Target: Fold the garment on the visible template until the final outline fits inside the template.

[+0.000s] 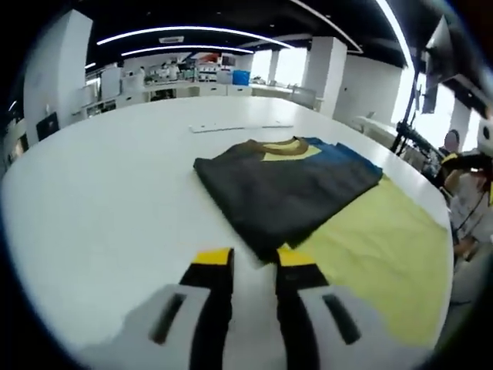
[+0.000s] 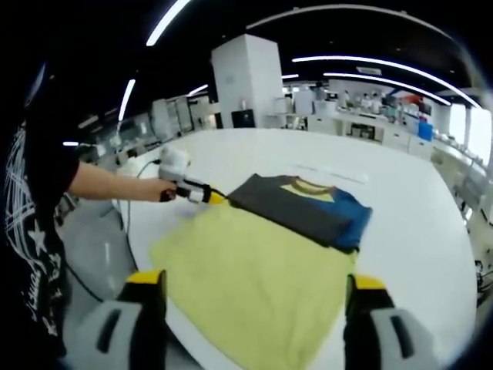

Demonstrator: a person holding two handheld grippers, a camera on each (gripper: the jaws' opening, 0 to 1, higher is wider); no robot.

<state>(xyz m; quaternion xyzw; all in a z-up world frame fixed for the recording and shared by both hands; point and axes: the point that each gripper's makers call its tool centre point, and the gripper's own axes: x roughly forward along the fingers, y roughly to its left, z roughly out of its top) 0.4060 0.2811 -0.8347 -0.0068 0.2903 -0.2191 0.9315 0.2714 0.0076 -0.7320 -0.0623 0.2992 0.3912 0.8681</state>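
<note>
Left gripper (image 1: 254, 258), jaws narrowly apart at the folded garment's (image 1: 285, 189) near corner, holds nothing yet, your right gripper (image 2: 250, 289) gapes wide over the yellow template (image 2: 254, 285); tugging that corner risks unfolding, and the right gripper view reveals your hand (image 2: 158, 189).

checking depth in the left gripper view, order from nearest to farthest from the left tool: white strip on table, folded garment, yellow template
1. Folded garment, corner right at the left tool.
2. Yellow template, just beyond, to the right; nearly tied with the garment.
3. White strip, far across the table.
</note>
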